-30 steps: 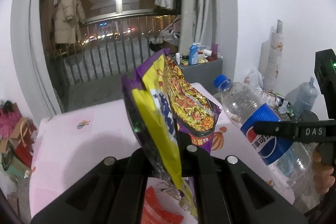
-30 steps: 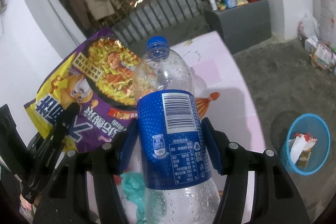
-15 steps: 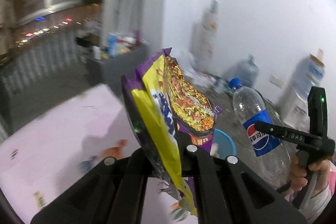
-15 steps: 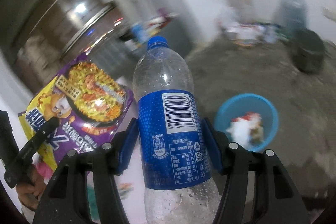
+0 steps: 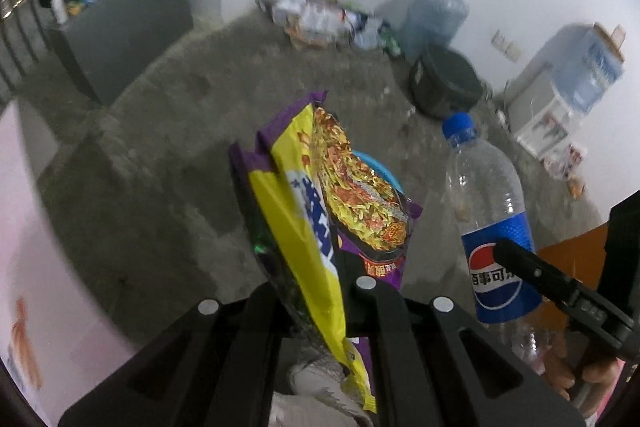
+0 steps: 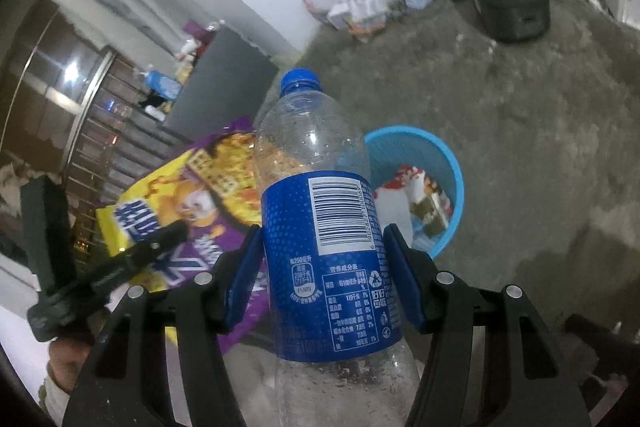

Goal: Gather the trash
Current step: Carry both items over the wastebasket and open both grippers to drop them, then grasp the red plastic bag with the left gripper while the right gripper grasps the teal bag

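My left hand-held gripper is clamped on the purple-and-yellow noodle wrapper and my right hand-held gripper is squeezing the Pepsi bottle (cap pointing away), with the blue trash basket on the floor just ahead of both.

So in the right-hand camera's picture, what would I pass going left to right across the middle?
The other gripper → purple noodle packet → cola bottle → blue trash basket holding wrappers, then bare concrete floor.
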`<state>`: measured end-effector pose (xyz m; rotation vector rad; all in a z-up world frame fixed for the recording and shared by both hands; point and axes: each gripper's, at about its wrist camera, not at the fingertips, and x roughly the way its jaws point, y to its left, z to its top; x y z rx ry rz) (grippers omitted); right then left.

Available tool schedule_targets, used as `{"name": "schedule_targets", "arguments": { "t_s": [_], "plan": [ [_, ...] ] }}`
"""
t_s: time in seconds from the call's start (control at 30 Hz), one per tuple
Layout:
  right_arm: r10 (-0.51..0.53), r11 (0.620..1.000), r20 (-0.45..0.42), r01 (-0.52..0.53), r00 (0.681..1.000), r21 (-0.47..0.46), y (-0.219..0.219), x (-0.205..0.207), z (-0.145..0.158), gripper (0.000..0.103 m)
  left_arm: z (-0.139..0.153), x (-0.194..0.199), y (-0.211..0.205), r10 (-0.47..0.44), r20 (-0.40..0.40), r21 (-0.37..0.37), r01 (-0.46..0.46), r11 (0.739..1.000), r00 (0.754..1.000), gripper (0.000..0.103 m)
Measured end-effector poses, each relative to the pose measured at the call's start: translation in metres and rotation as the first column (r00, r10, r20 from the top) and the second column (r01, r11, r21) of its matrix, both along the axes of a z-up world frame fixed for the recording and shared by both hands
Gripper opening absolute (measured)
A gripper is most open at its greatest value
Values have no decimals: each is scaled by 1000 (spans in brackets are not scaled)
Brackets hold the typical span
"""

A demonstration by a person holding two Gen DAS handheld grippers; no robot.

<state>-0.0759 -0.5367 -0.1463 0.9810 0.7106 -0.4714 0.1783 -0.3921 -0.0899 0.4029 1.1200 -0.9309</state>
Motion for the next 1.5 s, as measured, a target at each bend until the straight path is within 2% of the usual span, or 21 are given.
{"name": "schedule_targets", "arguments": {
  "t_s": [0.1,0.13,0.17,0.2,0.23,0.27,0.37,0.43,0.53,0.63,0.67,0.7,0.87,0.93,1.13,1.23,1.3,1.37,1.47,1.5],
  "plan": [
    [3,1000,-24,-3,1000,25,-16,25,-17,58,-33,9,-29,-10,-36,23,11,1000,999,2],
    [4,999,-29,-3,1000,39,-21,30,-23,59,-47,12,-41,-16,-54,42,18,999,998,8],
    [10,998,-34,-8,999,60,-27,39,-33,60,-62,17,-49,-19,-72,80,25,996,997,27],
    [13,997,-47,-10,999,75,-33,46,-43,61,-71,20,-54,-10,-81,116,19,993,997,42],
    [11,996,-61,-5,998,93,-38,55,-56,65,-82,25,-58,9,-84,144,3,990,996,61],
    [5,993,-63,2,998,118,-44,60,-71,68,-89,28,-57,26,-71,144,-15,989,997,63],
    [-37,987,-128,56,991,150,-59,64,-105,70,-94,31,-54,61,-44,160,-54,986,997,66],
    [-60,981,-113,79,992,175,-59,58,-110,70,-85,33,-47,73,-49,141,-65,988,996,66],
    [-56,986,-100,71,993,153,-52,49,-102,70,-67,26,-40,34,-3,109,-33,993,999,68],
    [-53,990,-106,67,993,125,-48,43,-92,70,-36,20,-30,-6,94,85,-2,996,996,69],
    [13,998,-59,-10,998,62,-48,43,-92,70,-25,17,-27,-8,103,76,0,997,995,69],
    [22,999,-49,-20,999,44,-49,43,-91,70,-15,17,-21,-8,109,58,2,998,994,69],
    [67,997,5,-67,998,-38,-43,33,-76,70,37,19,24,46,139,-41,-41,998,989,69],
    [121,988,31,-118,992,-100,-40,34,-73,70,56,21,46,72,151,-75,-62,995,986,69],
    [173,971,59,-160,983,-180,-20,30,-49,70,107,23,132,162,195,-157,-133,979,967,69],
    [234,952,86,-210,968,-222,-2,29,-32,70,127,22,184,227,217,-195,-185,963,950,70],
    [295,930,92,-264,951,-255,17,29,-20,70,140,20,225,288,237,-222,-237,946,928,70],
    [381,897,96,-342,920,-281,45,30,-7,70,150,16,264,351,265,-241,-291,926,898,70],
    [495,848,127,-446,860,-286,83,30,5,70,158,6,328,465,289,-270,-395,878,837,70],
    [531,828,132,-480,837,-290,95,31,7,69,159,2,353,509,285,-288,-434,854,812,70]
  ]
}}
